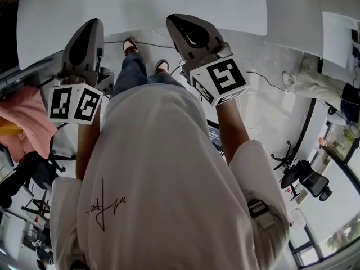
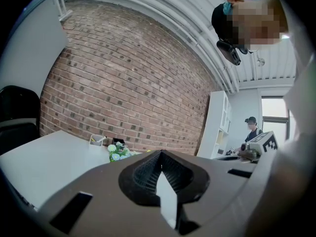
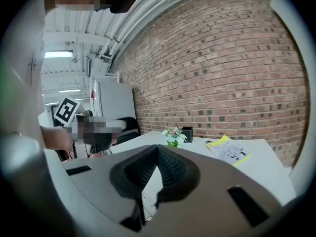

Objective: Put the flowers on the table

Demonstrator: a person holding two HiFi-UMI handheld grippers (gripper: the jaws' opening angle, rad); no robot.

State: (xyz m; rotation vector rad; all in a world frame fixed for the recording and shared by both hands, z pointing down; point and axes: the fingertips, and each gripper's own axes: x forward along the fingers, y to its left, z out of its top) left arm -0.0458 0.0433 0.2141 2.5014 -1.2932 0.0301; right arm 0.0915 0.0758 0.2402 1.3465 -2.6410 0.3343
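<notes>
Both tongs are held raised in front of the white table [image 1: 140, 7]. The left gripper [image 2: 159, 156] is seen closed, jaw tips together, with nothing gripped. The right gripper [image 3: 156, 148] is likewise closed and empty.

The flowers [image 3: 174, 136], a small bunch of white and green, are noted standing on the table's far part, close to the brick wall [image 3: 222, 73] and well apart from both grippers. A black box [image 3: 187, 134] is seen just beside them, on their right. A yellow booklet [image 3: 228, 149] is seen lying flat further right, nearer.
</notes>
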